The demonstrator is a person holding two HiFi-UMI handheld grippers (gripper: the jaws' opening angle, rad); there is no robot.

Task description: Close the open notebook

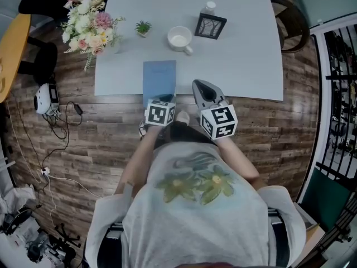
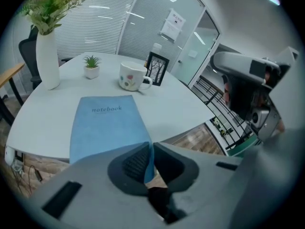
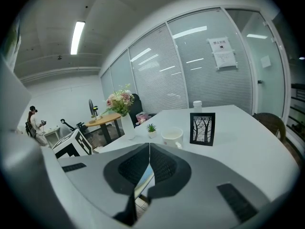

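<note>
A blue notebook point(image 1: 159, 78) lies on the white table point(image 1: 245, 60) at its near edge, cover down and facing up. In the left gripper view the cover point(image 2: 107, 123) shows the word "notebook". My left gripper point(image 1: 164, 99) sits at the notebook's near right corner, and its jaws point(image 2: 148, 149) are shut on the thin blue cover edge there. My right gripper point(image 1: 198, 85) hovers just right of the notebook over the table edge. Its jaws point(image 3: 149, 147) are shut with nothing between them.
Farther back on the table stand a vase of flowers point(image 1: 89, 27), a small potted plant point(image 1: 143, 28), a white mug point(image 1: 180, 38), a black picture frame point(image 1: 210, 25) and a bottle point(image 1: 208, 7). A chair point(image 1: 290, 21) stands at the table's right. Cables lie on the floor at left.
</note>
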